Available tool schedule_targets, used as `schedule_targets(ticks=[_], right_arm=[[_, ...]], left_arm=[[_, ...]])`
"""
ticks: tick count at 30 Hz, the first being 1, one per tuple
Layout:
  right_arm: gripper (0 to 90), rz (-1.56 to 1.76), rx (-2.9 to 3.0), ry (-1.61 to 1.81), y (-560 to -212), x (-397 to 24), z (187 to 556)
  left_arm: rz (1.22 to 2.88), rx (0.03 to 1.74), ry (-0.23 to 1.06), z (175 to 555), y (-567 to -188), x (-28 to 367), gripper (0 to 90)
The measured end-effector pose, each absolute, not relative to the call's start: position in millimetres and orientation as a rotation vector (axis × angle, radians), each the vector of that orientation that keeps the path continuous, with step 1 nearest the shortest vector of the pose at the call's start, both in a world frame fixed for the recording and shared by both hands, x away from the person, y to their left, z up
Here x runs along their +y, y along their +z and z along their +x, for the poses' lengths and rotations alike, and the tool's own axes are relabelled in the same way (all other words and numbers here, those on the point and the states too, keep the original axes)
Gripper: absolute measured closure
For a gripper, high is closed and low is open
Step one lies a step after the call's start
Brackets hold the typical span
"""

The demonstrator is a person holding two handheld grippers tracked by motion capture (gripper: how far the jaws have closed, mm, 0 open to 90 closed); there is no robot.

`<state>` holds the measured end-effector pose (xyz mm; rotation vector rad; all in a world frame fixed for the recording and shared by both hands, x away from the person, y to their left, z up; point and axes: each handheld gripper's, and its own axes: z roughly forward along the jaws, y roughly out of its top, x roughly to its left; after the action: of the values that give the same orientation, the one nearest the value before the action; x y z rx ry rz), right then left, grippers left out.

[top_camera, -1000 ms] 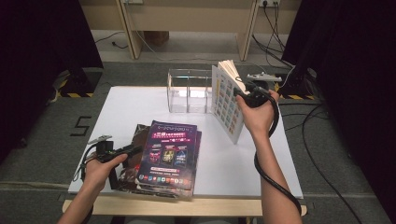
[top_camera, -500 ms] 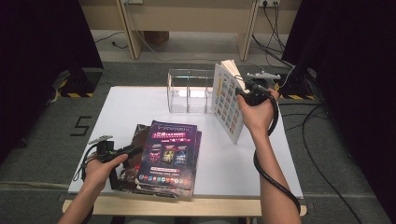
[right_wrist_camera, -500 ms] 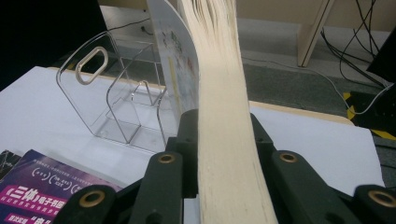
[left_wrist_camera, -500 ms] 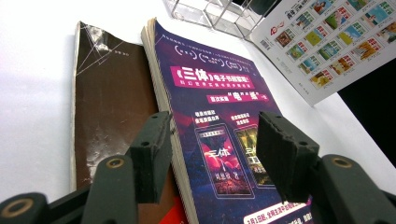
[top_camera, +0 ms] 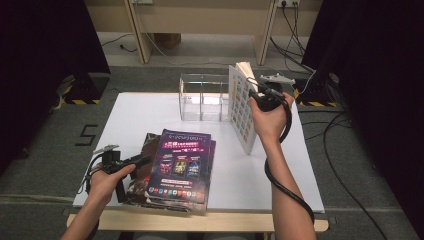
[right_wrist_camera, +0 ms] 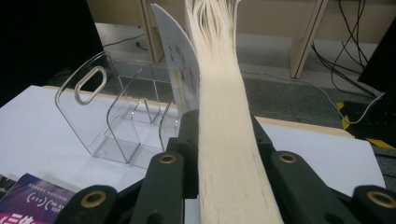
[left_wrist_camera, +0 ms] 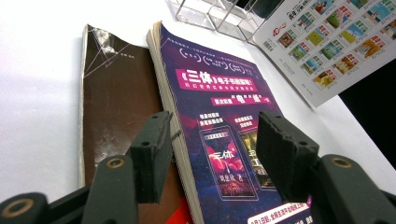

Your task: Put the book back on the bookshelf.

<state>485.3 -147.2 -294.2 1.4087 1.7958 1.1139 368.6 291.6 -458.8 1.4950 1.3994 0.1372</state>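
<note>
The setting is a lab-style recording bay. Black curtains (top_camera: 45,55) enclose both sides. A white surface (top_camera: 150,107) stands on grey carpet (top_camera: 45,150) marked with hazard-striped tape (top_camera: 80,101). Loose cables (top_camera: 345,165) cross the floor toward wall sockets (top_camera: 287,2) behind a bare wooden frame (top_camera: 137,30).

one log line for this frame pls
right gripper: shut on white-cover book, upright beside clear rack, fingers have just been closing | left gripper: open over purple book | stack on table
</note>
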Motion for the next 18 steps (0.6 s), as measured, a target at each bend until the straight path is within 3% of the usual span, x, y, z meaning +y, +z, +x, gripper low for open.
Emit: schedule_targets(ticks=[18], right_arm=[[74.4,1.41,1.705,1.159,-285.5,-133.1,510.0]], left_arm=[[1.509,1.397,0.146,368.7,-460.0,291.1,44.5]])
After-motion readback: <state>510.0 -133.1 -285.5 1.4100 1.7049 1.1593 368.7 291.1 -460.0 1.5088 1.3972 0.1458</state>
